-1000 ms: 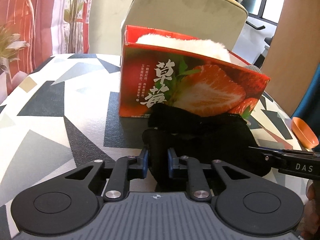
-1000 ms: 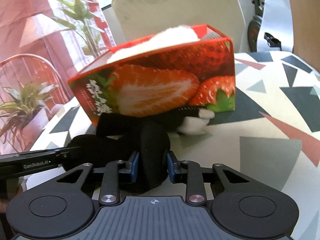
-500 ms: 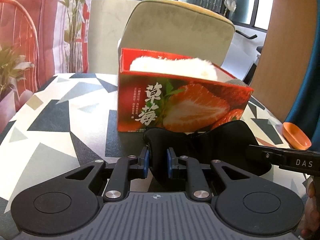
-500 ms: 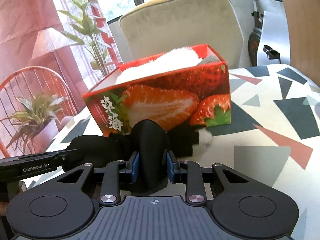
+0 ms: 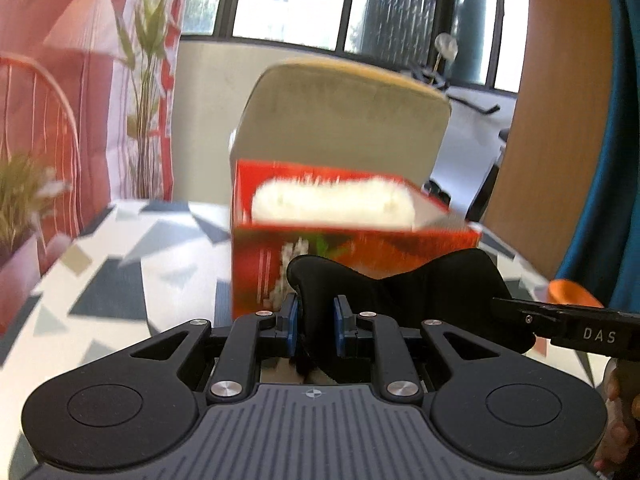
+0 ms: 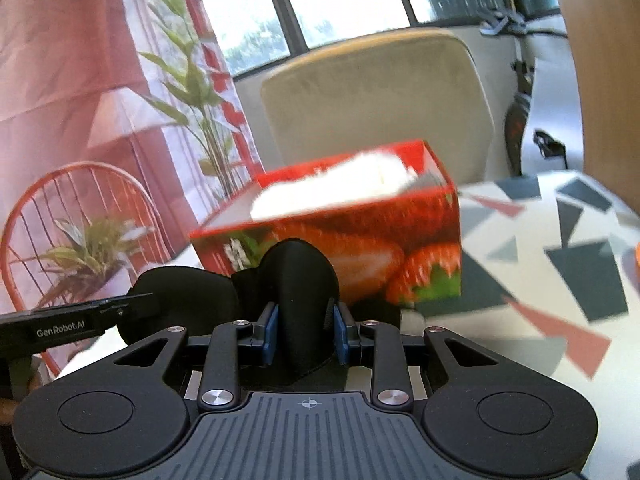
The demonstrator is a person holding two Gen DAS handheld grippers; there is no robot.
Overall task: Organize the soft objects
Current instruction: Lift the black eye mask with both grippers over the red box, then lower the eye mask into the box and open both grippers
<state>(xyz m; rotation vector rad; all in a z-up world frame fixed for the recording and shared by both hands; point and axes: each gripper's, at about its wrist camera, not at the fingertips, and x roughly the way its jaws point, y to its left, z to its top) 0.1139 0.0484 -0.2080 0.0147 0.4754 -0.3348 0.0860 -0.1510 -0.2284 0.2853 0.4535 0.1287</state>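
A black soft fabric item (image 5: 432, 280) hangs between my two grippers, lifted above the table in front of a red strawberry box (image 5: 352, 248). My left gripper (image 5: 314, 322) is shut on its left end. My right gripper (image 6: 304, 332) is shut on its other end (image 6: 298, 280). The box (image 6: 360, 236) stands open on the patterned table and holds a white fluffy item (image 5: 332, 204), also seen in the right wrist view (image 6: 332, 188). The right gripper's side (image 5: 568, 332) shows at the left view's right edge; the left gripper's side (image 6: 72, 328) shows at the right view's left edge.
The table (image 5: 120, 280) has a grey, white and red triangle pattern. A beige chair (image 5: 344, 120) stands behind the box. An orange bowl (image 5: 572, 294) sits at the table's right edge. A red wire chair (image 6: 80, 216) and plants stand at the left.
Both grippers have risen with the black item, lifting it off the table to about the level of the box's front face. The box's open top now shows more.
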